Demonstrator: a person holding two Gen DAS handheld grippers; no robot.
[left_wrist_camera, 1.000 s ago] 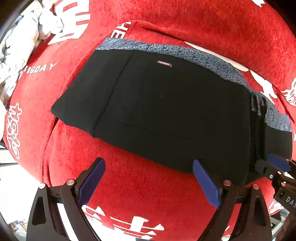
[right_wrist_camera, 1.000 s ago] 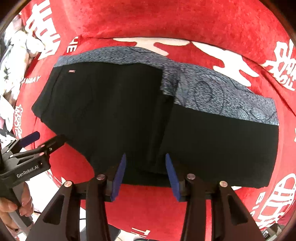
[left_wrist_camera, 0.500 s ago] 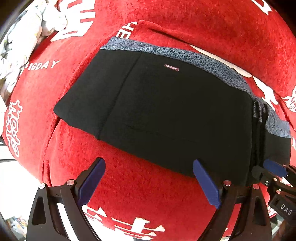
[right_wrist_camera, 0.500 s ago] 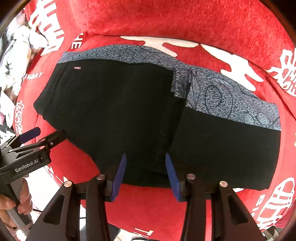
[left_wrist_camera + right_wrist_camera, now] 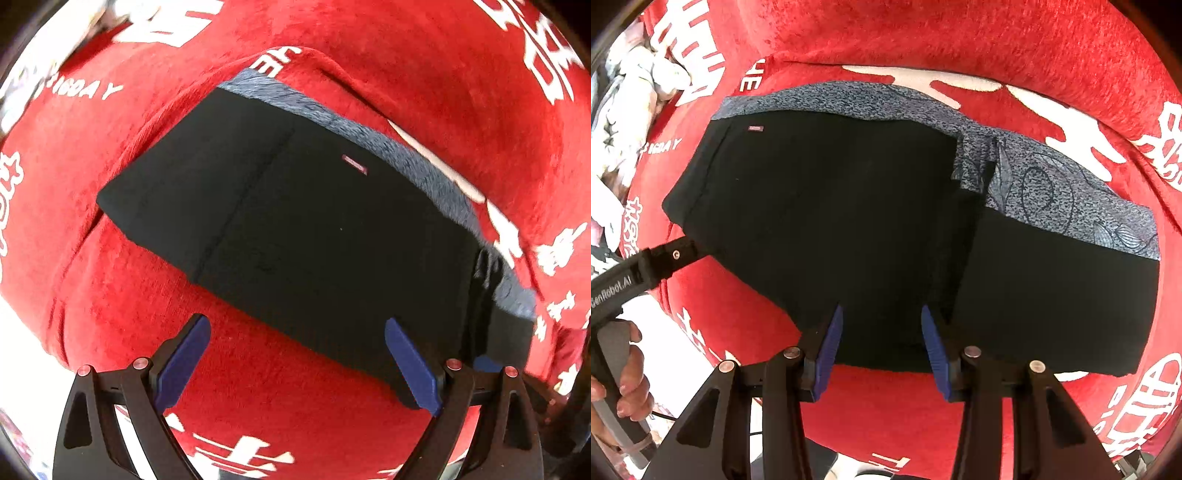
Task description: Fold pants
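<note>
Black pants [image 5: 886,229], partly folded and lying mid-frame on the red blanket [image 5: 923,44]: left gripper [image 5: 295,362] hovering jaws wide apart and empty, right gripper [image 5: 882,347] half-open straddling the near hem unclamped, each risking pinching only the top layer and dragging the fold askew.

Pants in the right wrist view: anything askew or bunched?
Mostly flat. One oddity: the grey patterned waistband on the black pants steps and puckers at the middle overlap, so its top edge is not one straight line.
</note>
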